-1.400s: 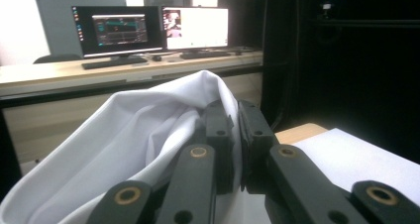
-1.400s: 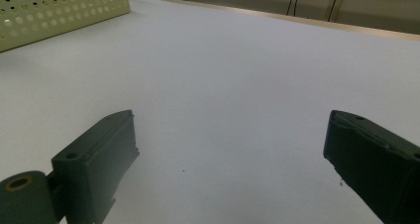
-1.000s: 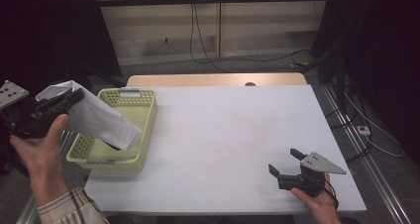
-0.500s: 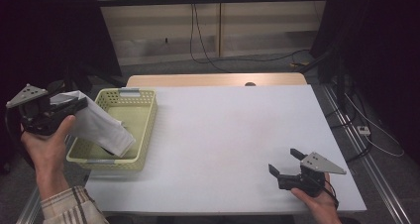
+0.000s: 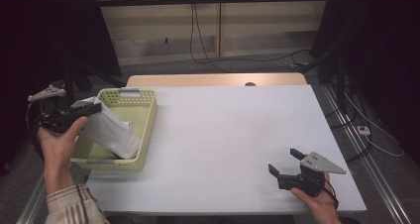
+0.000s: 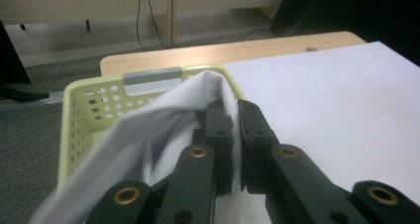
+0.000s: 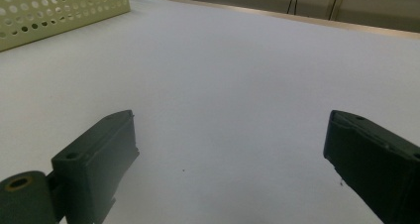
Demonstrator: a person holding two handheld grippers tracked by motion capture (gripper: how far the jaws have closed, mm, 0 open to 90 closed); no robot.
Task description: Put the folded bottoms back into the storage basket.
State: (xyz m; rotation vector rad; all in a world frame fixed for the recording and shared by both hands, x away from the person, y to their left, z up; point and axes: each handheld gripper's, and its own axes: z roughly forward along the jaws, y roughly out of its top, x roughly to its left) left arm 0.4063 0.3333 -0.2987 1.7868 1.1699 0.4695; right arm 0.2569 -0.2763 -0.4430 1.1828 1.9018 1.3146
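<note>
White cloth going into the basket, pinched in your left gripper.

Your left gripper [image 5: 91, 110] is clamped on a fold of the white cloth [image 5: 106, 130], which hangs from the jaws down into the yellow-green basket [image 5: 143, 135] at the left edge of the table [image 5: 228, 130], its lower end resting inside near the right wall. Your right gripper [image 5: 287, 165] sits low at the table's near right corner with its jaws wide apart and nothing between them. The cloth looks light, soft and limp: it will drape, bunch and trail rather than hold any shape, so a loose end could catch on the basket rim. Hold it by a gathered fold or corner, as you do now; a single thin layer might slip out.
</note>
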